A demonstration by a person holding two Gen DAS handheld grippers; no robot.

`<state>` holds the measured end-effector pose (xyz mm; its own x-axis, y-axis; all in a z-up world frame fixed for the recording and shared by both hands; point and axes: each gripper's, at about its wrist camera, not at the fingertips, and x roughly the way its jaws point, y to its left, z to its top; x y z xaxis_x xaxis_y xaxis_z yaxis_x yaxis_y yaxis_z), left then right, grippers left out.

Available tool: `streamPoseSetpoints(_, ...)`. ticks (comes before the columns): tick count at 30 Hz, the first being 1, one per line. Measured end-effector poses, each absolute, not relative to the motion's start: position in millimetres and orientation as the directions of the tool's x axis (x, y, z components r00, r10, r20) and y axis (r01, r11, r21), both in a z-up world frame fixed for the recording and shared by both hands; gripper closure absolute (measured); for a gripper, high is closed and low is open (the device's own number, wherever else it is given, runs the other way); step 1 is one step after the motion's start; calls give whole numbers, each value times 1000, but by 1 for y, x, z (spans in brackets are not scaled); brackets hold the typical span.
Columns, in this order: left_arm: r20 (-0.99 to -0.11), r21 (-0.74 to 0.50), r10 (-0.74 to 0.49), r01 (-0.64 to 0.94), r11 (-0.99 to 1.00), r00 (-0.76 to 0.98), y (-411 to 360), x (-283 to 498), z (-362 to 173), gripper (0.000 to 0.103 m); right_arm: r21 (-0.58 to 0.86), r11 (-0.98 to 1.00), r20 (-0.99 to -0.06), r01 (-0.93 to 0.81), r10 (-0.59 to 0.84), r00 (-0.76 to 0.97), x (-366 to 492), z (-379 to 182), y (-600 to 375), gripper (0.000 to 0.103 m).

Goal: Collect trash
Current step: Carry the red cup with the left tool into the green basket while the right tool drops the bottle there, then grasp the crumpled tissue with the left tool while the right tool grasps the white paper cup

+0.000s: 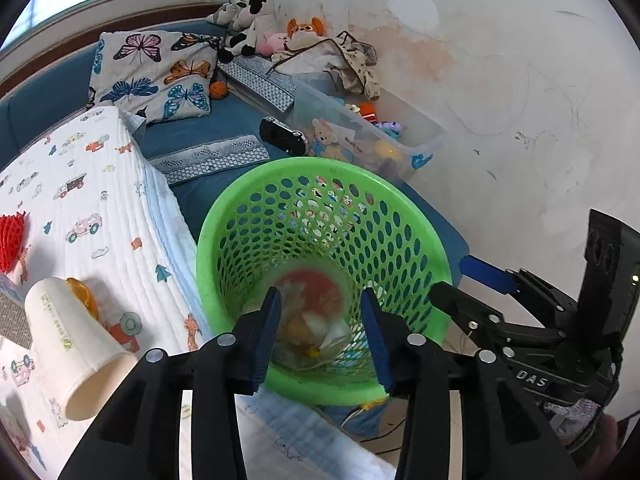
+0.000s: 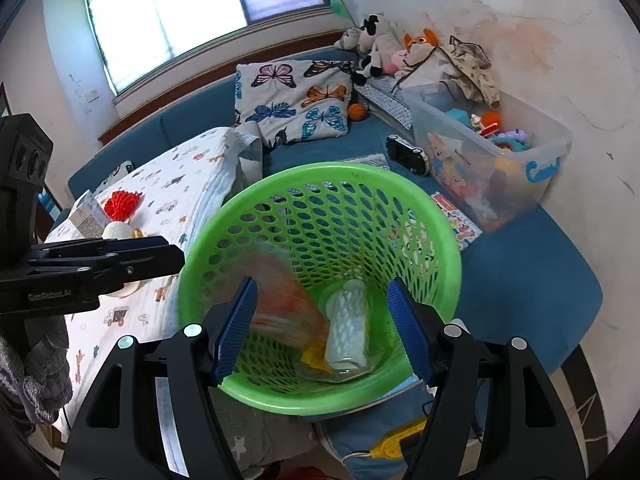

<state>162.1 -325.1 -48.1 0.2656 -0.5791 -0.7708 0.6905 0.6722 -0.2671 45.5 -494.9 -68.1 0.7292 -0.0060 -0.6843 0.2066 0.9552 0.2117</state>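
A green perforated basket (image 1: 224,216) stands on the blue sofa, also in the right wrist view (image 2: 248,208). A clear plastic bag of orange scraps (image 1: 316,320) is blurred inside it, between the open jaws of my left gripper (image 1: 320,332). In the right wrist view the blurred bag (image 2: 280,304) lies beside a white foam net sleeve (image 2: 347,324) at the basket's bottom. My right gripper (image 2: 322,328) is open and empty over the rim. A white paper cup (image 1: 76,344) with orange peel (image 1: 84,296) and a red foam net (image 1: 12,236) lie on the white blanket.
A clear toy bin (image 2: 552,140) stands against the wall at right, with a black toy car (image 2: 408,154) beside it. A butterfly pillow (image 2: 292,100) and plush toys (image 2: 376,48) lie at the back. A small carton (image 2: 86,216) lies by the red net.
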Motion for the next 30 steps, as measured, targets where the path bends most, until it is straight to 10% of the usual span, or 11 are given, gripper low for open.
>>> streamPoseSetpoints(30,-735,-188,-361,339,922,574,-101,165,-10,51,197,964,-705,-177,265,658,116,-37,-336,33)
